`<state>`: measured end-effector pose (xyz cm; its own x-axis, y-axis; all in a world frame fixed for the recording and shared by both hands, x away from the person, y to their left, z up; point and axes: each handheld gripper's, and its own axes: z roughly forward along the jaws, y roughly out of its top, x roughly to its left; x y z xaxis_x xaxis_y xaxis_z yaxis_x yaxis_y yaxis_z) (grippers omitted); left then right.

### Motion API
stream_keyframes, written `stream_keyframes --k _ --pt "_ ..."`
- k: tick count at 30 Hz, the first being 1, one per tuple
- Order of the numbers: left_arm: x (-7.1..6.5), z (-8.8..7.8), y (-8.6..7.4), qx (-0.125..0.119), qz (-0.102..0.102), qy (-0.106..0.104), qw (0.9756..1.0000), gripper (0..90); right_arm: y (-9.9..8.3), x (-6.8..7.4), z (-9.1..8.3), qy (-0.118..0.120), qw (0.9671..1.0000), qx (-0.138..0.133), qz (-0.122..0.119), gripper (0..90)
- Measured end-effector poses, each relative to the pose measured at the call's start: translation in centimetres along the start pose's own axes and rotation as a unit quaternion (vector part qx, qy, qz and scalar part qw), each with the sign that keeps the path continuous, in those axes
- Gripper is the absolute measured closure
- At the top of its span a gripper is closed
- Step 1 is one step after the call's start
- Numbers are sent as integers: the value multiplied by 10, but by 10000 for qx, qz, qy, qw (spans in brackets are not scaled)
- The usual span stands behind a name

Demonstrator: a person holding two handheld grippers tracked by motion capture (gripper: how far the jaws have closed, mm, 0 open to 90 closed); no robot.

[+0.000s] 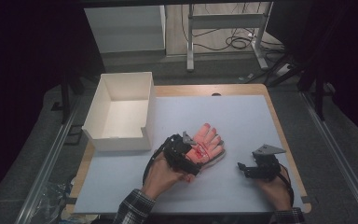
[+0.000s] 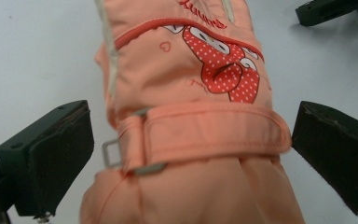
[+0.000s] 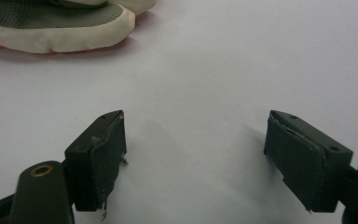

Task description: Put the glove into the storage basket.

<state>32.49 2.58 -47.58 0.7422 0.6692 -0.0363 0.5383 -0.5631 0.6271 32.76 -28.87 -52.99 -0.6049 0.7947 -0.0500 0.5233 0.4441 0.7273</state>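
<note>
An orange glove [image 1: 208, 140] with a red spotted owl patch lies flat on the white mat [image 1: 247, 112], fingers pointing away from me. In the left gripper view the glove [image 2: 191, 70] shows its wrist strap [image 2: 205, 133] and metal buckle. My left gripper [image 1: 192, 157] is open, its jaws standing wide on either side of the strap without touching it. My right gripper [image 1: 241, 168] is open, low over bare mat to the right of the glove. In the right gripper view its jaws [image 3: 193, 154] hold nothing, and the glove's grey and white edge [image 3: 51, 28] lies at the upper left.
An open white box [image 1: 98, 100] stands at the mat's back left corner, close to the glove. The wooden table edge [image 1: 279, 126] borders the mat on the right. Beyond the table are a metal frame [image 1: 190, 42] and floor cables [image 1: 237, 42].
</note>
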Motion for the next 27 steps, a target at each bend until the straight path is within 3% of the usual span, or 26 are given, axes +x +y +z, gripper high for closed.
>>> stream_keyframes --k 5,18,21,27 --pt "2 17 0 164 -50 -29 9998 0 0 0 0 -2 10000 -4 6 212" --pt "4 41 -13 515 -190 -199 9983 0 0 0 0 -2 10000 -2 -4 212" --pt "3 46 -15 679 -93 -151 9975 0 0 0 0 -2 10000 -1 1 212" --pt "2 47 -18 643 14 -237 9976 69 0 0 0 -3 10000 -1 2 212"
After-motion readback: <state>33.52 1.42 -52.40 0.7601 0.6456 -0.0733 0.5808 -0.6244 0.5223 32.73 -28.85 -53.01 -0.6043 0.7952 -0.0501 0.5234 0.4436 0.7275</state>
